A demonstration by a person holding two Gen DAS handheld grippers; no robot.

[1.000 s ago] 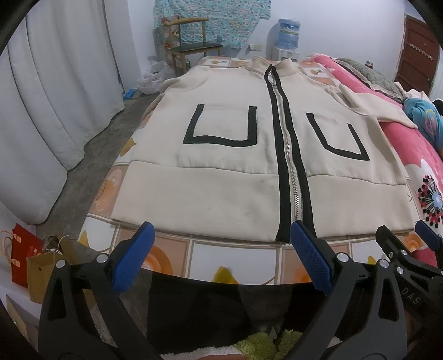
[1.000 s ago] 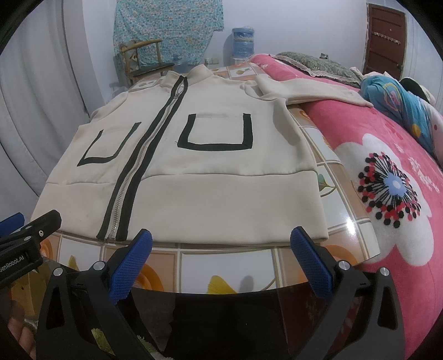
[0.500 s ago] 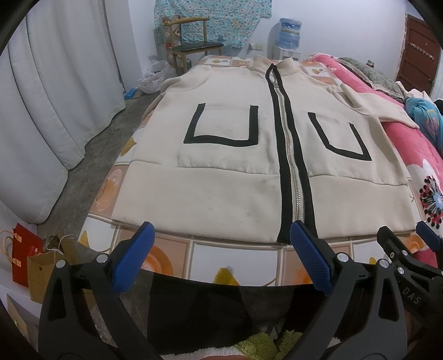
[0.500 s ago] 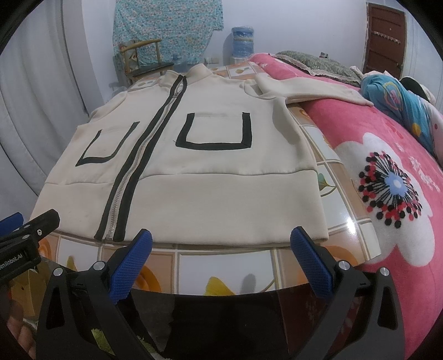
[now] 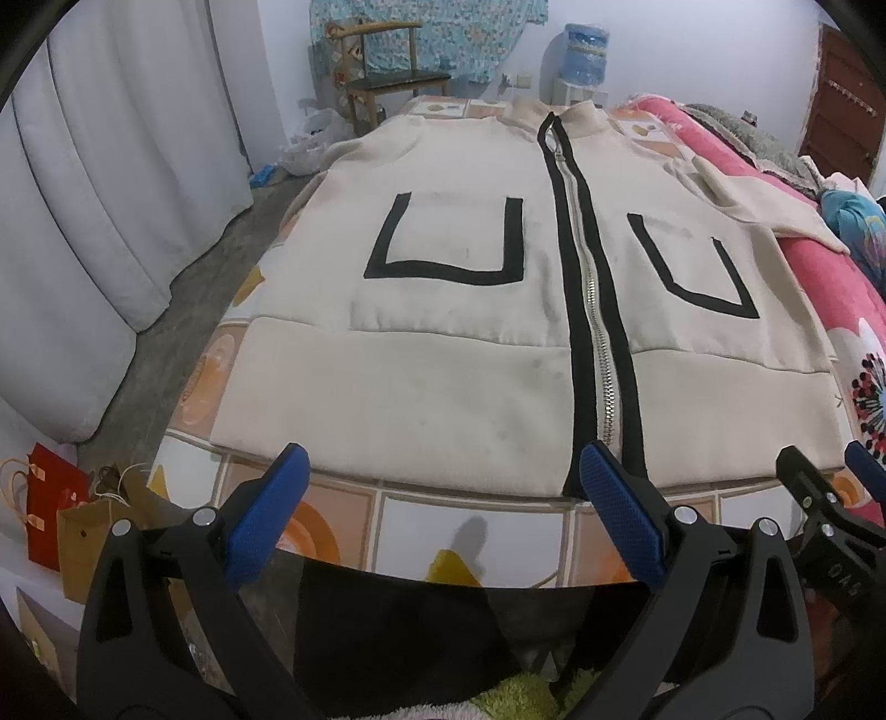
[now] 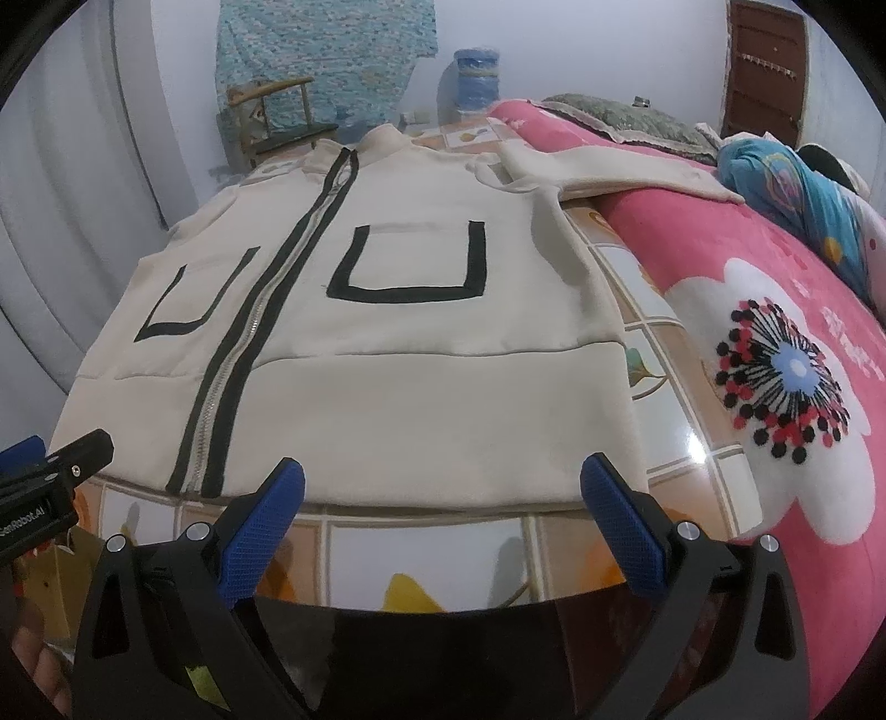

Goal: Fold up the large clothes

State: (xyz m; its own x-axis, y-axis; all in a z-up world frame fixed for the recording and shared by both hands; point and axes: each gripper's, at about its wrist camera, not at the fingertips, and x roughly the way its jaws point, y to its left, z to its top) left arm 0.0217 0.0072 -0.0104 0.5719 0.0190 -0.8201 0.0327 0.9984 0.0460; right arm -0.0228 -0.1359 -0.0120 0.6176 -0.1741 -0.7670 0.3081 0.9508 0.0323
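Observation:
A large cream jacket (image 5: 443, 343) with a black-edged zipper and two black-outlined pockets lies flat, front up, on a tiled table (image 5: 476, 520); it also shows in the right wrist view (image 6: 421, 343). One sleeve (image 6: 620, 177) stretches right onto the pink bed. My left gripper (image 5: 443, 498) is open and empty, just short of the hem's left part. My right gripper (image 6: 443, 498) is open and empty, just short of the hem's right part. Each gripper shows at the edge of the other's view.
A pink flowered bed (image 6: 775, 343) adjoins the table on the right, with a blue bundle (image 6: 803, 188) on it. White curtains (image 5: 83, 221) hang at left. A wooden chair (image 5: 387, 83) and water bottle (image 5: 584, 41) stand at the back. Paper bags (image 5: 55, 515) sit on the floor.
Both grippers have moved slightly forward toward the jacket's hem. The jacket has not moved and both stay open.

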